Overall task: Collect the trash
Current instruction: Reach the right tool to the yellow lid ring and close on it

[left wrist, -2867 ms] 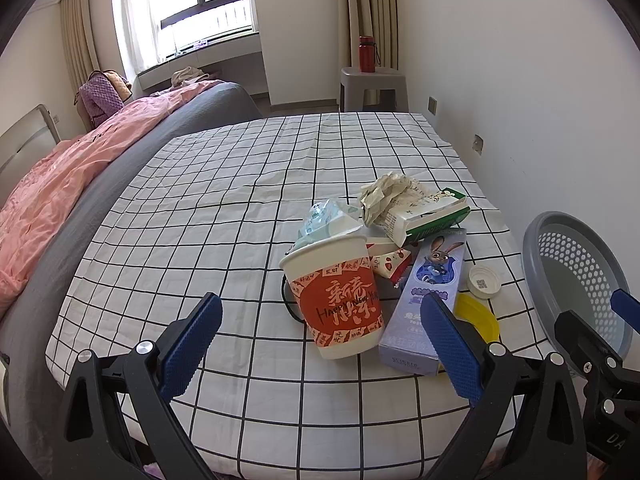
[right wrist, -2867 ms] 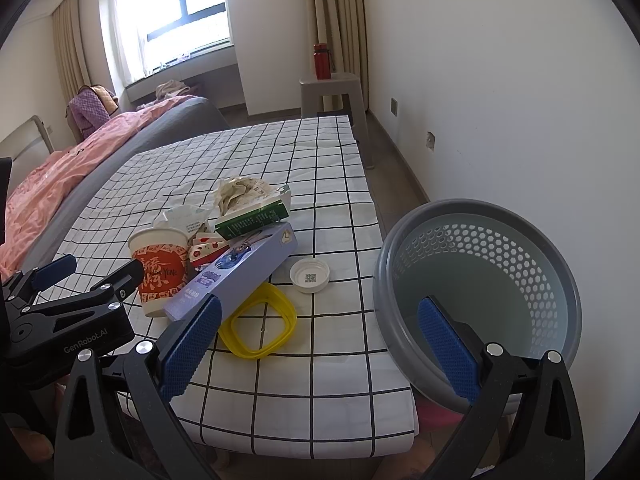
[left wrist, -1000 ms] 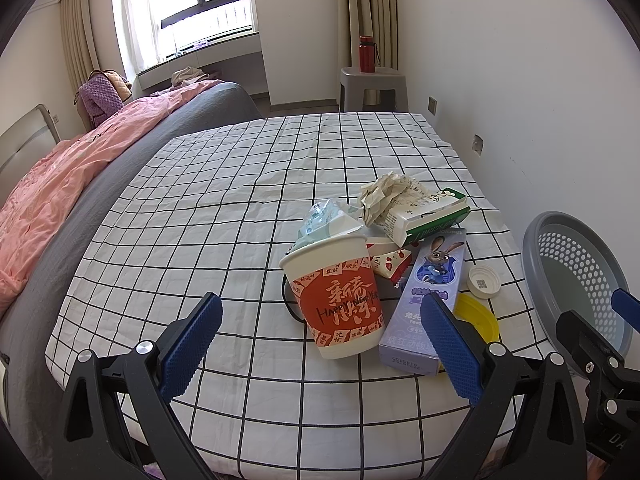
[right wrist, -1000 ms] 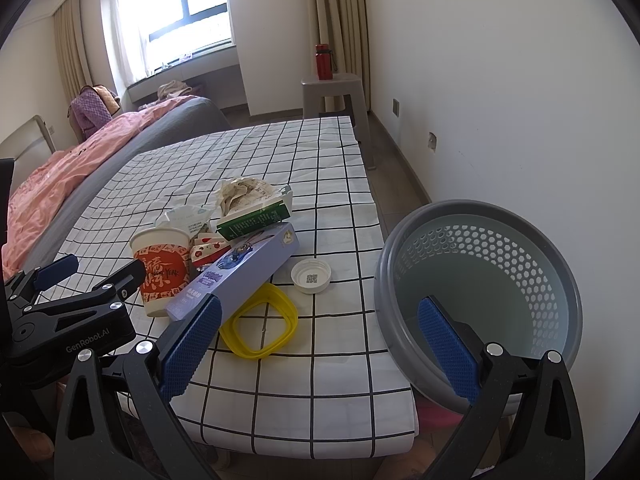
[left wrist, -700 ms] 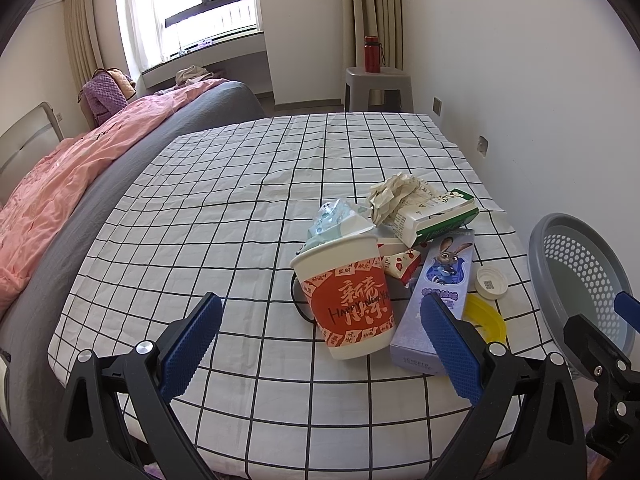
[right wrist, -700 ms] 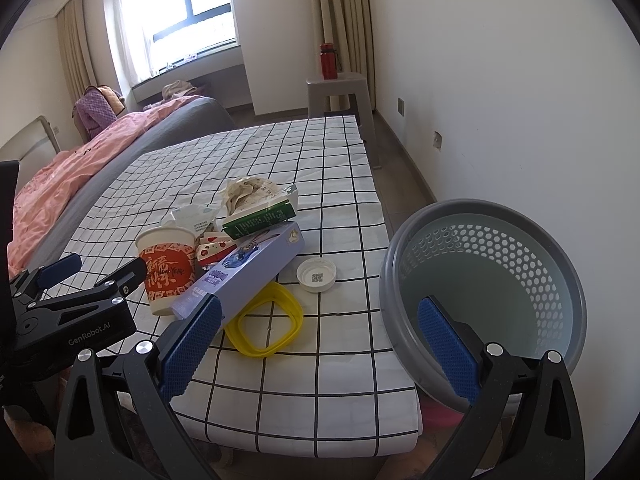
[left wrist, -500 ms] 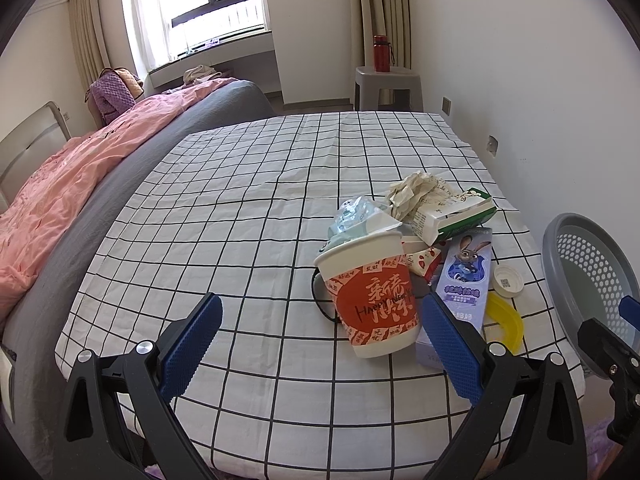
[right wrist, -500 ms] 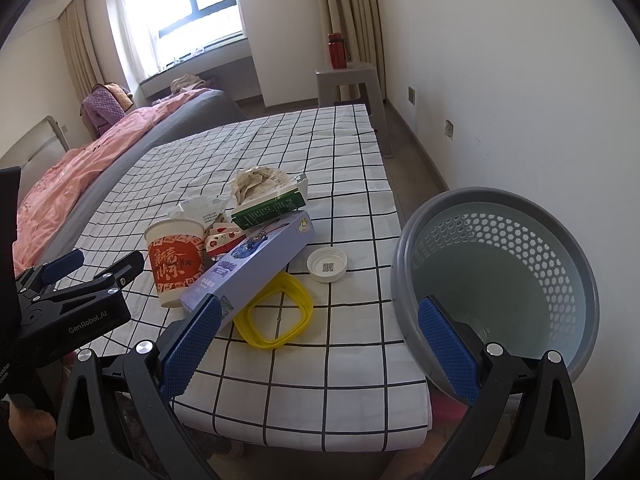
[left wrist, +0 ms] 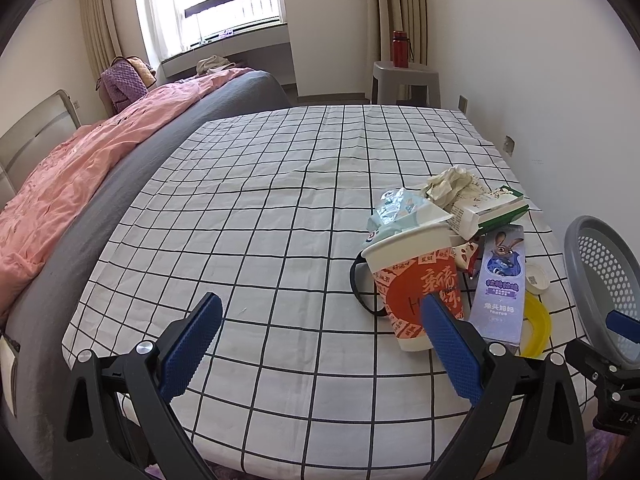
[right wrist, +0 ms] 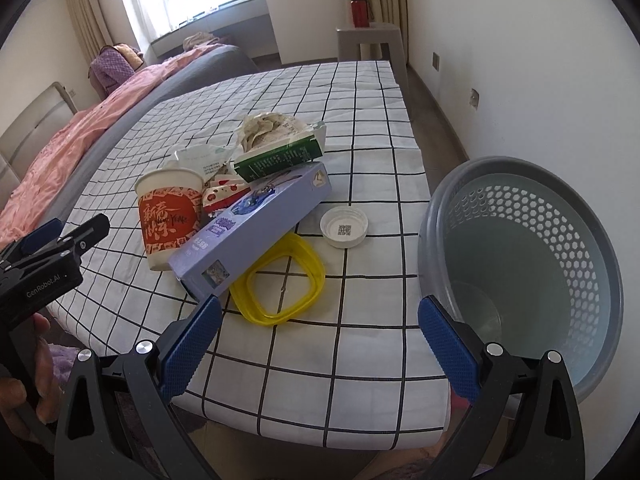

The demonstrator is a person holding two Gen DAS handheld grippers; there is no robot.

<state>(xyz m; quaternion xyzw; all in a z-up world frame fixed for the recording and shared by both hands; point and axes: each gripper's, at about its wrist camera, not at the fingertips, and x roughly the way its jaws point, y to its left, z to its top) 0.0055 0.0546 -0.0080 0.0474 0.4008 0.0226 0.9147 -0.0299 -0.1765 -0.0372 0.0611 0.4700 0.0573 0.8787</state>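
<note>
A heap of trash lies near the right corner of the checked sheet (left wrist: 260, 216): a red and white paper cup (left wrist: 416, 280) (right wrist: 170, 216), a lilac box (left wrist: 500, 280) (right wrist: 256, 228), a green carton (right wrist: 280, 160), crumpled paper (right wrist: 268, 130), a yellow ring (right wrist: 280, 280) and a white cap (right wrist: 344, 226). A grey mesh basket (right wrist: 520, 260) (left wrist: 600, 280) stands beside the bed. My left gripper (left wrist: 320, 340) is open, low before the cup. My right gripper (right wrist: 320, 340) is open between the yellow ring and the basket.
A pink quilt (left wrist: 60, 184) covers the bed's left side. A grey stool (left wrist: 404, 80) with a red bottle (left wrist: 400, 48) stands at the far wall. A hand (right wrist: 24, 360) holds the left gripper's handle in the right wrist view.
Both grippers have shifted left and a little up and back; the trash heap now sits farther right in the left wrist view. Both stay open and nothing on the bed has moved.
</note>
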